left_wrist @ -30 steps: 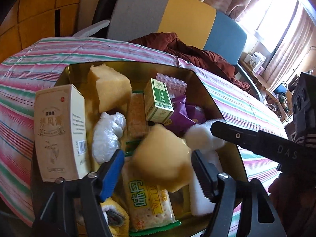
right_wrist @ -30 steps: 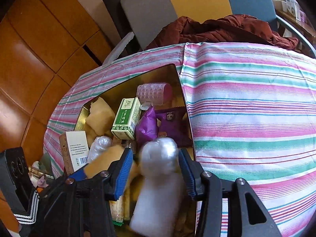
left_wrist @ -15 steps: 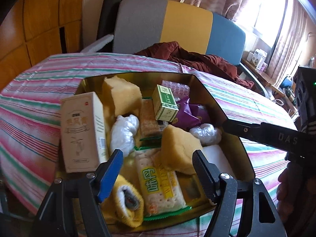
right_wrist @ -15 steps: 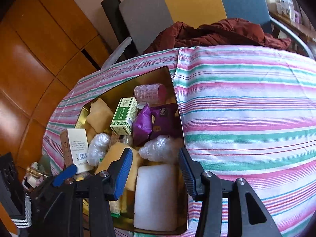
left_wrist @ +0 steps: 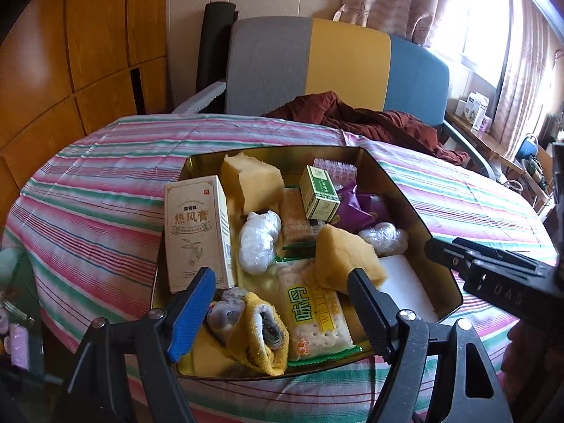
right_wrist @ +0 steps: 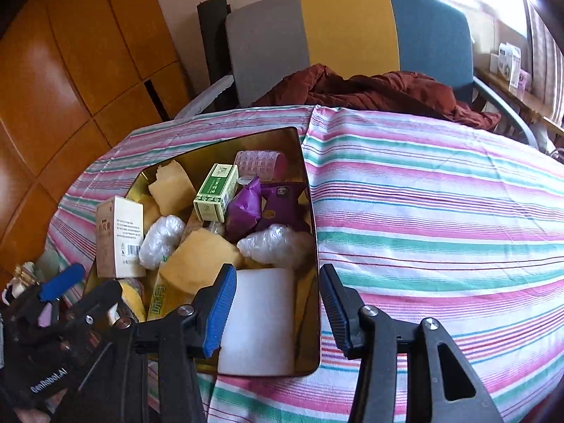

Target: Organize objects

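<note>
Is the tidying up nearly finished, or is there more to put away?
It looks nearly done. The gold tin is full: sponges, crackers, boxes. The striped tablecloth shows nothing left out. Both the left gripper and right gripper are open, holding nothing.

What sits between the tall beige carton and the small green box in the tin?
In the left wrist view, a yellow sponge block and a clear plastic-wrapped bundle lie between the tall beige carton and the small green box, all inside the gold tin.

Sponge [left_wrist: 347, 259] and wrapped bundle [right_wrist: 276, 245] released into tin [left_wrist: 405, 194], both grippers withdrawn, empty.
</note>
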A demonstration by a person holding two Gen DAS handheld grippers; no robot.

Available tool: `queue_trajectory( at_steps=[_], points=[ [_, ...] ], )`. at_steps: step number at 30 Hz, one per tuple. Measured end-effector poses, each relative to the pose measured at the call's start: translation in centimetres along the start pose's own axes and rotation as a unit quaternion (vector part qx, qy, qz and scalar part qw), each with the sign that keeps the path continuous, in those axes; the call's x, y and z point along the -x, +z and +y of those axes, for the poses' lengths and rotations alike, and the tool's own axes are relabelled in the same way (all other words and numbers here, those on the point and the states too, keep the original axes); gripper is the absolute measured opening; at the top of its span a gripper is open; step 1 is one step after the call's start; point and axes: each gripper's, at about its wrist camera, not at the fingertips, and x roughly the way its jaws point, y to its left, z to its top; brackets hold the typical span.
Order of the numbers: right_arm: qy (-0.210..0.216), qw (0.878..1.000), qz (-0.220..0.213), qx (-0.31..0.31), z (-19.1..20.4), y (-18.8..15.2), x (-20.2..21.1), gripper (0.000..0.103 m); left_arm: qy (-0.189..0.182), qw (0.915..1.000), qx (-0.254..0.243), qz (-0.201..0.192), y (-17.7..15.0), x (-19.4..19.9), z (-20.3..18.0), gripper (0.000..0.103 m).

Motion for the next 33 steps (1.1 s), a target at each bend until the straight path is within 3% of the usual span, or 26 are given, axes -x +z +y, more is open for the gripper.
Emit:
queue_trajectory(
  at_steps=[13,24,33],
  points=[
    [-0.088,0.992,-0.073,0.047,1.6,-2.0,2.7,0.049,0.029,0.9990,-0.004,-0.032,-0.4,1.9,-0.5,0.103],
    [-0.083,0.992,-0.071,0.057,2.5,-2.2,2.8,0.049,0.021,0.9990,0.027,-0.028,-0.4,2.3,0.3,0.103],
    [-0.082,0.992,-0.068,0.065,3.2,-2.3,2.6,0.049,0.065,0.9971,0.026,-0.030,-0.3,2.1,0.2,0.103]
  ],
)
